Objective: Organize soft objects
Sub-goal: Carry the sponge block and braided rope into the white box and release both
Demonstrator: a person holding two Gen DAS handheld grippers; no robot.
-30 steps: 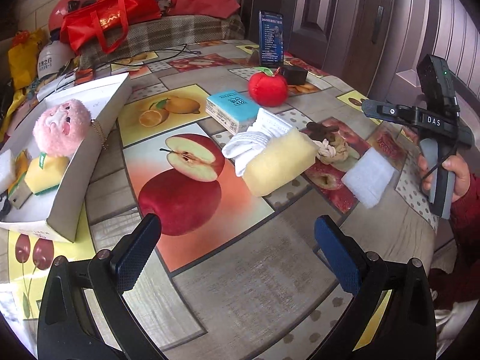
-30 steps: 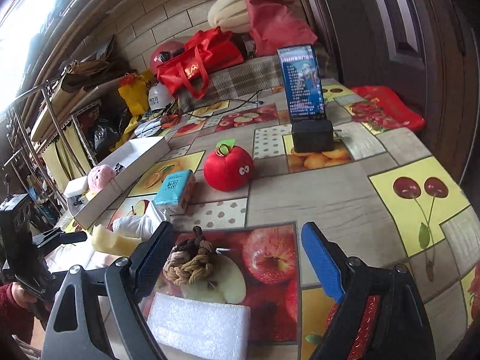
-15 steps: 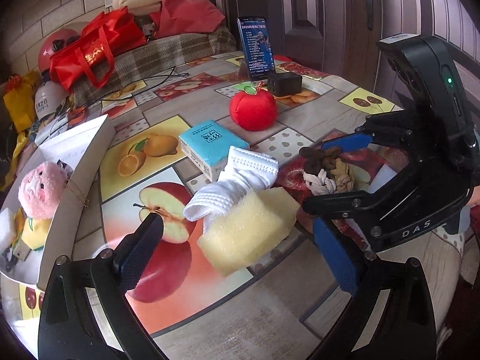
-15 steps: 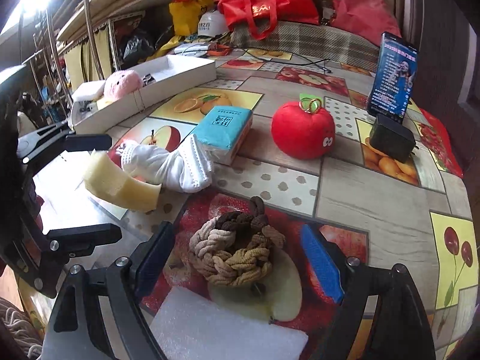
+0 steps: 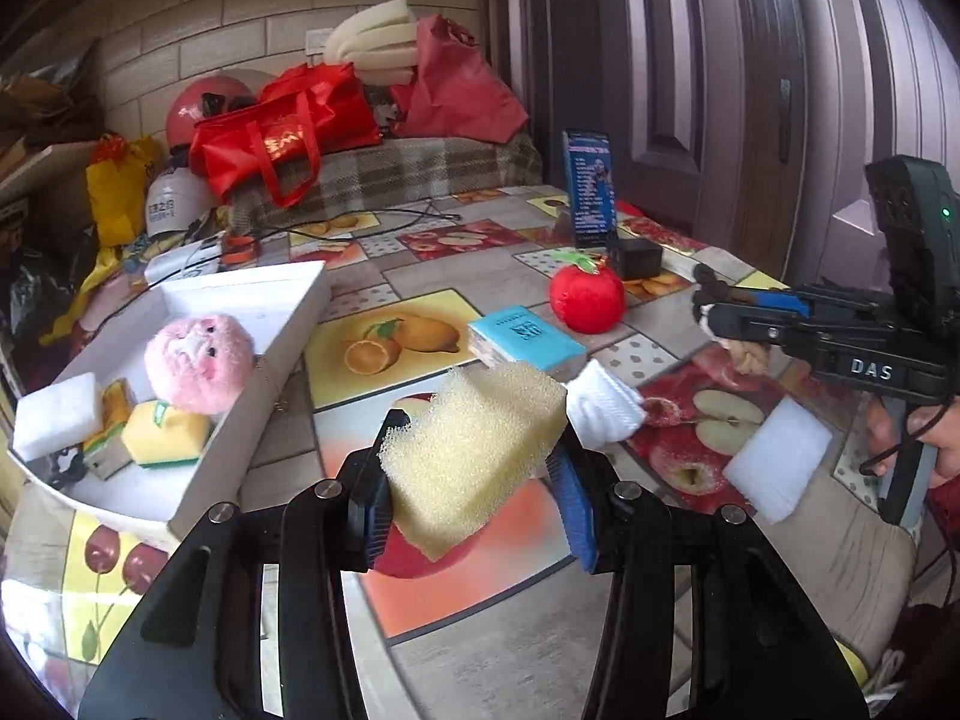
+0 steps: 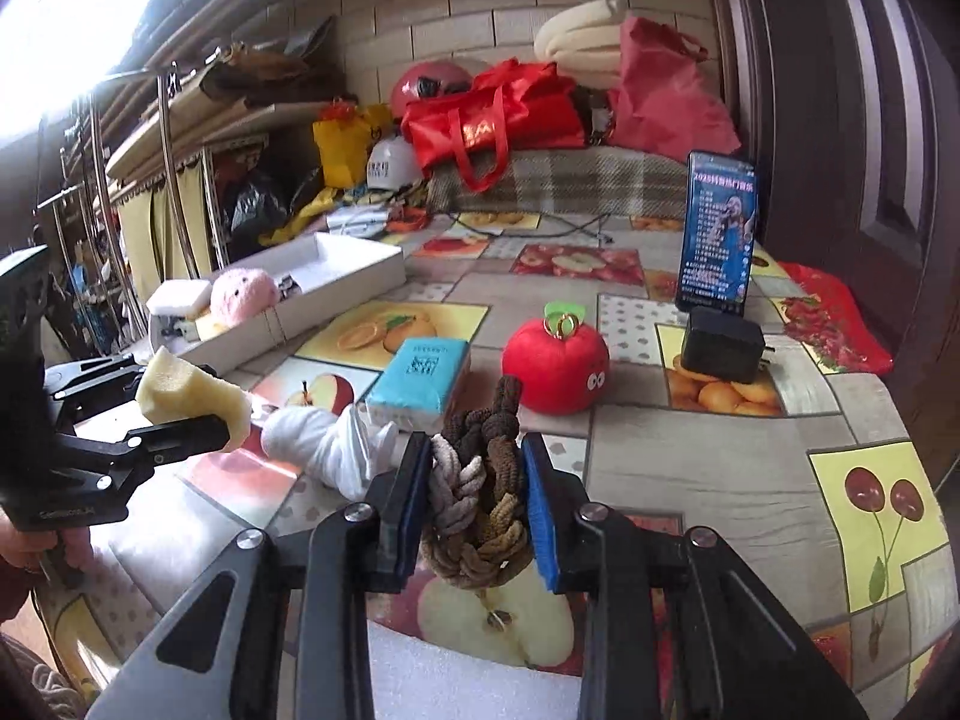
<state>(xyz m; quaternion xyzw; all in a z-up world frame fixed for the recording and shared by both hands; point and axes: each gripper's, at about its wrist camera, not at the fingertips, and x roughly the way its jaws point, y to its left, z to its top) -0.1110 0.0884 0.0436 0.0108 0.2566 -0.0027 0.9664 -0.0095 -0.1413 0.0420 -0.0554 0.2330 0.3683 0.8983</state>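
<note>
My left gripper (image 5: 474,468) is shut on a yellow sponge (image 5: 474,450) and holds it above the table; it also shows in the right wrist view (image 6: 192,399). My right gripper (image 6: 477,492) is shut on a braided brown rope knot (image 6: 480,492), lifted off the table. A white box (image 5: 198,396) at the left holds a pink plush (image 5: 198,360), a white foam block and a yellow-green sponge. A white sock (image 5: 603,402), a red plush apple (image 5: 587,300), a blue tissue pack (image 5: 525,336) and a white foam pad (image 5: 777,468) lie on the table.
A phone (image 6: 717,234) stands on a black charger (image 6: 720,348) at the far right of the fruit-patterned table. Red bags and helmets are piled on a bench behind the table. A door stands to the right.
Both grippers were open over the table. The left has shut on the yellow sponge and lifted it; the right has shut on the rope knot and lifted it.
</note>
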